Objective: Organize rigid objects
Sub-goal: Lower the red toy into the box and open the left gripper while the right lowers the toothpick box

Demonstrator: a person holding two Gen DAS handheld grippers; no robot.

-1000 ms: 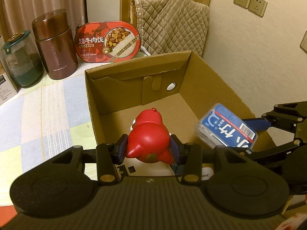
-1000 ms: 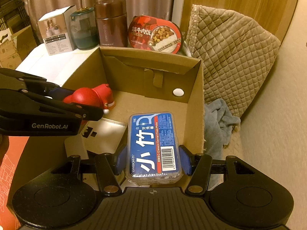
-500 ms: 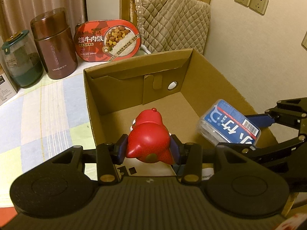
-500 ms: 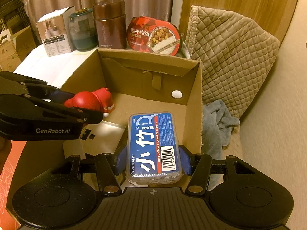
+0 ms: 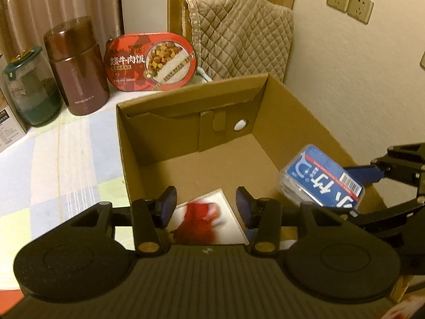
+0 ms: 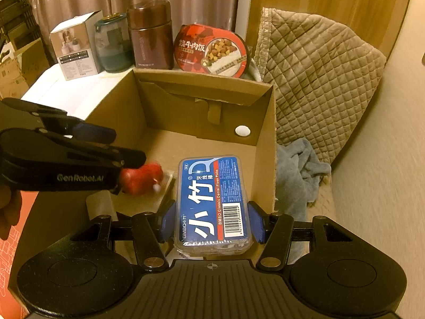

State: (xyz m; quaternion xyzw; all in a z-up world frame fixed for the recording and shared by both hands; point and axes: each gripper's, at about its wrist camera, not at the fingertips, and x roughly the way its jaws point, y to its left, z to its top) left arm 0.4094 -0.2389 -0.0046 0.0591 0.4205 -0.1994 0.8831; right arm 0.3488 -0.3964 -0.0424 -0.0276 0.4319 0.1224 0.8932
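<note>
Red toy (image 5: 200, 219) blurred, dropping free onto white card in cardboard box (image 5: 292, 111); left claw (image 5: 205, 207) opening, nothing between pads. Right claw (image 6: 211, 222) clamps blue floss case (image 6: 213, 202) by long sides over box; case probably light, stiff, slick plastic

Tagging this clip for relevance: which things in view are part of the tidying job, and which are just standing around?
In the job:
- cardboard box
- red toy, blurred, between opening jaws of the left gripper
- floss pick box, clamped in the right gripper

Standing around:
- brown canister
- glass jar
- beef rice meal tray
- quilted cover
</note>
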